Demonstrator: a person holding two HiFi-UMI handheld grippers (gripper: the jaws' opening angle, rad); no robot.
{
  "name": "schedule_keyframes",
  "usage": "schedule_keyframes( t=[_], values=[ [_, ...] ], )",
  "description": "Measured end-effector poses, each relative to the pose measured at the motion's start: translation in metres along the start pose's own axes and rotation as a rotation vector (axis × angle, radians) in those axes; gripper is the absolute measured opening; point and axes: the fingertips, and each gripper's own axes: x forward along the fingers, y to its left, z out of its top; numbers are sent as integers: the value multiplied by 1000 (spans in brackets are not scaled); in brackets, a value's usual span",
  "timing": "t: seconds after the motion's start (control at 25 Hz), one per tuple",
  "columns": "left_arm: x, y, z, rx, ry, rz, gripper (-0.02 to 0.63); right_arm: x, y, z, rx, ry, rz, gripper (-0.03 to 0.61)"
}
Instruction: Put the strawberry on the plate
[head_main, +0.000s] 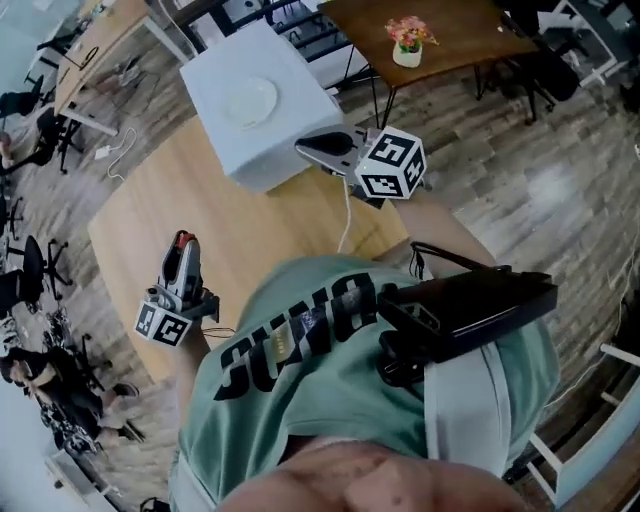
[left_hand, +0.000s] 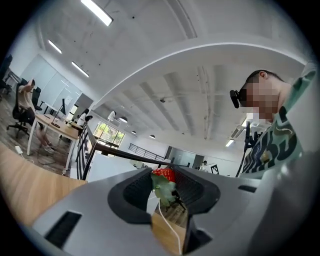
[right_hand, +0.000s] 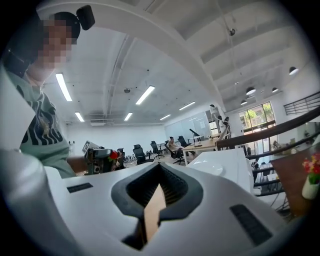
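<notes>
Wood desk (head_main: 230, 210) underneath: pinches strawberry (left_hand: 165, 174) in left gripper (head_main: 182, 248), holds right gripper (right_hand: 159, 167) pressed together & empty, needs carry to bare white plate (head_main: 248, 100) on white box (head_main: 270, 150).

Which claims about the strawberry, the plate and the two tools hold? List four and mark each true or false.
1. The left tool is shut on the strawberry. True.
2. The strawberry lies on the plate. False: nothing lies on the plate, and the strawberry is in the left tool, away from it.
3. The right tool holds nothing. True.
4. The plate sits on the floor. False: it sits on a white surface.
</notes>
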Motion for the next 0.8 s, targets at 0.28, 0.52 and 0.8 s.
schedule_keyframes(
  t=[0.28,0.52,0.8],
  values=[
    [48,18,14,101,66,-102,144,-2,-15,-10,45,13,-67,6],
    [89,35,25,143,83,-138,144,-4,-26,-9,47,17,-103,6],
    [147,43,35,221,106,-164,144,-20,-47,-15,51,22,-139,6]
  ],
)
